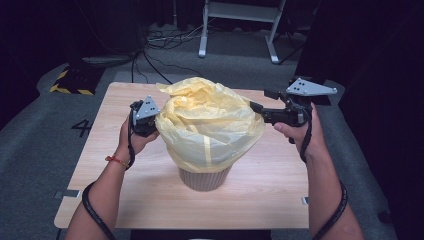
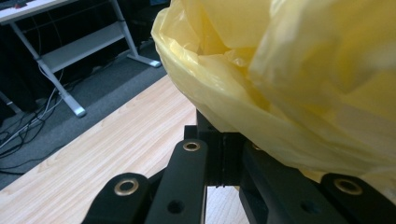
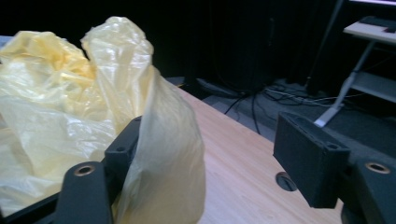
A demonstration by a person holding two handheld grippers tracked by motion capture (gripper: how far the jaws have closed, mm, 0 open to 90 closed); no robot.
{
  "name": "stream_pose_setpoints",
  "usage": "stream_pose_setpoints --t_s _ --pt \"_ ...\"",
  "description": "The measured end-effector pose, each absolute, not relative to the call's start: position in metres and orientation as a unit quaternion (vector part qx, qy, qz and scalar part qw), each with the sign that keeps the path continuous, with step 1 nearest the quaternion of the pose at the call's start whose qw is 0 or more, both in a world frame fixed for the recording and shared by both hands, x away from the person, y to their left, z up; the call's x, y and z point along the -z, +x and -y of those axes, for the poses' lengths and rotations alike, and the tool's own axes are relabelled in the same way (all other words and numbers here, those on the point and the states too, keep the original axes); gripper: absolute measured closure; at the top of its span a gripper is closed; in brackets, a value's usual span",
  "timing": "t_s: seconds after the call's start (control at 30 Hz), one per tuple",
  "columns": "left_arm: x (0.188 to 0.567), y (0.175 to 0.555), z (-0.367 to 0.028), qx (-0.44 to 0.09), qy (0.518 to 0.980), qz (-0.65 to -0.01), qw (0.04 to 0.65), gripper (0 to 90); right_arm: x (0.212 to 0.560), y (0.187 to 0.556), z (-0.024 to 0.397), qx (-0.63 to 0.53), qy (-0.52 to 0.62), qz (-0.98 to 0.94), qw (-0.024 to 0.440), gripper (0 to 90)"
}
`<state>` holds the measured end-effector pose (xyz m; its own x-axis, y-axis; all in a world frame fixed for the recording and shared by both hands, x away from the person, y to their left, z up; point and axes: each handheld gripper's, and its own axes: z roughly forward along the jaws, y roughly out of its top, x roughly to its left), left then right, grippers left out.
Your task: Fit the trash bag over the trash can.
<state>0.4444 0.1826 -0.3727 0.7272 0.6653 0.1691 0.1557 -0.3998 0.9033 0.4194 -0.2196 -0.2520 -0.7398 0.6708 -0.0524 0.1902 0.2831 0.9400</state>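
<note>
While left tongs point(image 1: 150, 120) pinch yellow bag point(image 1: 210, 122), right tongs point(image 1: 257, 109) gape beside it.

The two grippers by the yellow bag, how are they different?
The left gripper has its jaws shut on the yellow bag; the right gripper has its jaws wide apart, with a fold of bag draped over one. In the high view the left sits lower, the right higher. Both are black.
</note>
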Motion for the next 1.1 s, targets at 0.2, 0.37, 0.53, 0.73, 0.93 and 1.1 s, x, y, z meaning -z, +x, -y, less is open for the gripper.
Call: stream_pose_setpoints --t_s 0.2,0.37,0.53,0.73,0.93,1.1 --pt "0.373 0.447 -0.181 -0.263 0.797 -0.258 0.479 89.7 0.257 0.426 0.218 -0.493 0.295 -0.784 0.234 62.4" --pt "0.375 0.447 -0.179 -0.26 0.798 -0.257 0.48 89.7 0.27 0.435 0.221 -0.489 0.298 -0.791 0.216 76.6" --pt "0.378 0.449 -0.177 -0.252 0.801 -0.256 0.479 89.8 0.283 0.441 0.22 -0.486 0.305 -0.791 0.211 84.8" --pt "0.385 0.45 -0.175 -0.235 0.803 -0.254 0.485 89.8 0.303 0.449 0.216 -0.476 0.318 -0.793 0.207 88.3" --pt "0.391 0.449 -0.174 -0.219 0.806 -0.247 0.491 89.9 0.323 0.455 0.213 -0.474 0.32 -0.8 0.181 90.0" --pt "0.396 0.446 -0.176 -0.212 0.809 -0.243 0.492 89.9 0.335 0.457 0.204 -0.472 0.313 -0.808 0.164 90.0"
